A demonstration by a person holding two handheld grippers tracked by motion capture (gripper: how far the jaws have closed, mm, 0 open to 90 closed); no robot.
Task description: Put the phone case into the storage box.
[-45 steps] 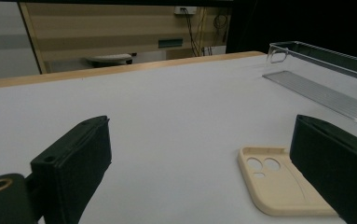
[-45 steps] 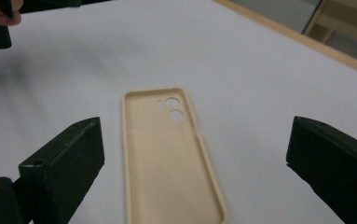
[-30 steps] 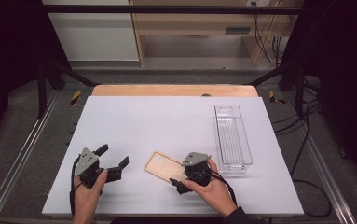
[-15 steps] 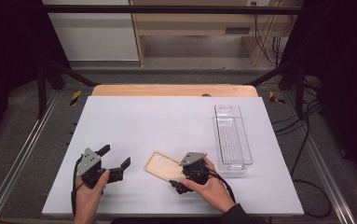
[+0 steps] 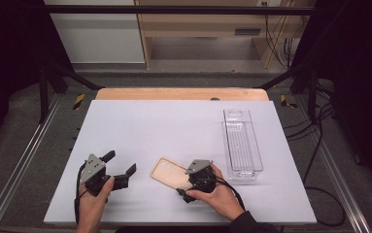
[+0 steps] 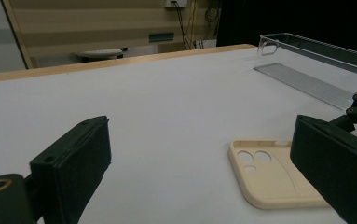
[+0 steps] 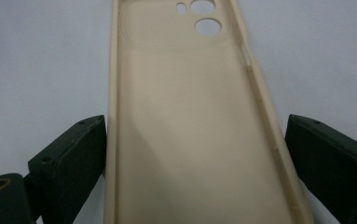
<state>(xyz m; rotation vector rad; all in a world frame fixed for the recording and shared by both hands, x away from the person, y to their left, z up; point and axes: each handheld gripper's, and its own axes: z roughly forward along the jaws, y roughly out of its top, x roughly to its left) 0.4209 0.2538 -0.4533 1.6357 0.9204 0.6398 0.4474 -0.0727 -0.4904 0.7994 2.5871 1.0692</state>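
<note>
A beige phone case lies hollow side up on the white table, camera holes at its far end. My right gripper is at the case's near end, held in a hand. In the right gripper view the case runs between the jaws of my right gripper, which stand open. The left jaw is right against the case's rim; the right jaw is a little off it. My left gripper sits open to the left of the case, nothing between its jaws. From my left gripper the case lies ahead to the right.
A long clear plastic tray stands at the right of the table, close behind the right hand; the same tray appears in the left gripper view. A wooden strip edges the table's far side. Metal rails run along both sides.
The right gripper has edged slightly left along the case's near end. The left gripper and the case have stayed nearly where they were.
</note>
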